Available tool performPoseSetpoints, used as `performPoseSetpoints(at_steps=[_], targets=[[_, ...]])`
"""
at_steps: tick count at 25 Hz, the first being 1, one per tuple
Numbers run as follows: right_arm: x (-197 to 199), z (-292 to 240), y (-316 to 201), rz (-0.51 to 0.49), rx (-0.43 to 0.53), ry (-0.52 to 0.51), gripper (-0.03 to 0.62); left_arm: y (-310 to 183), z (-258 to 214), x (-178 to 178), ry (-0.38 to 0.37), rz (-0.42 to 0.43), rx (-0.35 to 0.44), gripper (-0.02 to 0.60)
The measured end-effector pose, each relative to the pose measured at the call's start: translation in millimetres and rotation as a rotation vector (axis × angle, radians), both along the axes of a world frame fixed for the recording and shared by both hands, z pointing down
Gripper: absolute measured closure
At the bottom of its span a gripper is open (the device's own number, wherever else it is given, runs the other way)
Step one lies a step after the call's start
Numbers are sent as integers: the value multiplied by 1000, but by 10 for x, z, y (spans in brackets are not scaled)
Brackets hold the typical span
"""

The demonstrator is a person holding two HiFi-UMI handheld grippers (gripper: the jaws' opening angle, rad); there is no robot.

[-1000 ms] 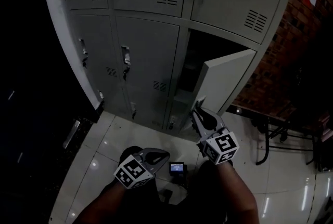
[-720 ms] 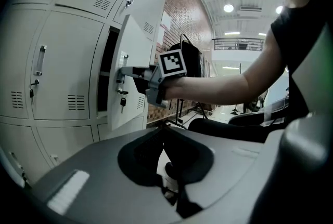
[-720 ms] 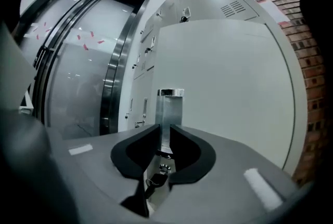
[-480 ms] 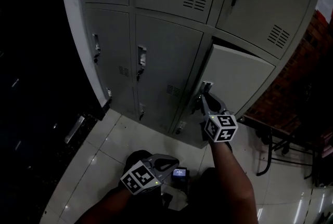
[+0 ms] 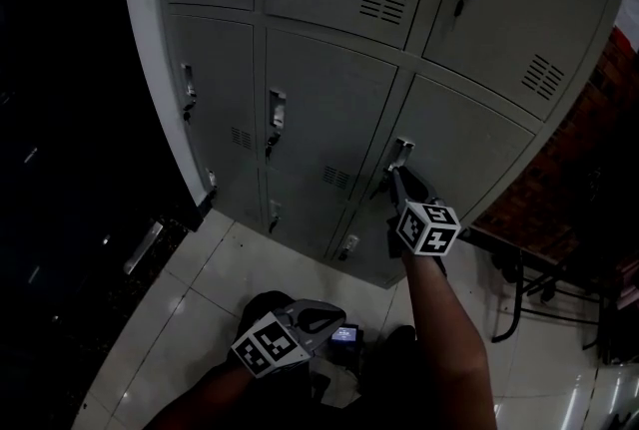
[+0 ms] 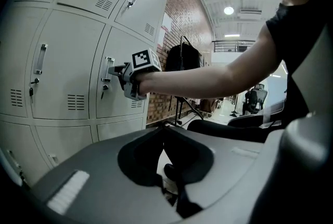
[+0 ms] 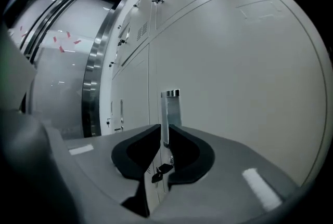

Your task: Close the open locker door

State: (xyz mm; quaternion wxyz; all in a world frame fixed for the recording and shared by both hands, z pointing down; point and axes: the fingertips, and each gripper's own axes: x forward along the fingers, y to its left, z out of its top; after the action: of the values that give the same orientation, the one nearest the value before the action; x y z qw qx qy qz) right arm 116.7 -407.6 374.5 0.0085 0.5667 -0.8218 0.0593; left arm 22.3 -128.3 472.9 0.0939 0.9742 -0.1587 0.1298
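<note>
So, we're at the tail end of the closing step. The locker door (image 5: 469,154) in the middle row on the right looks flush with its neighbours from the head view, and I can't make out any gap at its edge. The right claw (image 5: 397,181) is up against the door and pinched onto the door handle (image 7: 170,111). In the right gripper view, that chrome strip runs straight down between the two pads. There's a key (image 7: 158,171) hanging just below it.

The left claw (image 5: 324,318) is down low near my body, well away from the lockers. Its jaws are together with nothing in them.

For the next move, I'd give the door a last firm push to make sure the latch has seated. After that I'd open the right jaws and back straight off so I don't tug the door out again.

Nothing sits between the door and its frame as far as I can tell. A small gadget with a lit screen (image 5: 342,332) lies on the tiled floor (image 5: 215,268) near my feet. A dark metal stand (image 5: 519,268) sits off to the right by the brick wall (image 5: 574,169), and neither is in the way.
</note>
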Motion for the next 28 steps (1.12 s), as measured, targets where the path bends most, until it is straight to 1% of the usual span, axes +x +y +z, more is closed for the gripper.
performPoseSetpoints(at_steps=[4, 7, 12, 16, 22, 28], targets=[[5, 65, 162, -17, 3, 4, 543, -4, 10, -8, -4, -1, 3, 569], [25, 125, 402, -44, 2, 13, 553, -6, 20, -14, -9, -3, 4, 569], [95, 204, 993, -101, 4, 11, 580, -26, 77, -40, -26, -17, 2, 569], [162, 292, 1535, -154, 4, 53, 587, -39, 78, -39, -37, -23, 7, 569], [289, 460, 2236, -215, -33, 79, 591, -38, 82, -6, -42, -19, 9, 569], [359, 576, 2765, -257, -68, 94, 591, -15, 81, 44, -51, -9, 11, 569]])
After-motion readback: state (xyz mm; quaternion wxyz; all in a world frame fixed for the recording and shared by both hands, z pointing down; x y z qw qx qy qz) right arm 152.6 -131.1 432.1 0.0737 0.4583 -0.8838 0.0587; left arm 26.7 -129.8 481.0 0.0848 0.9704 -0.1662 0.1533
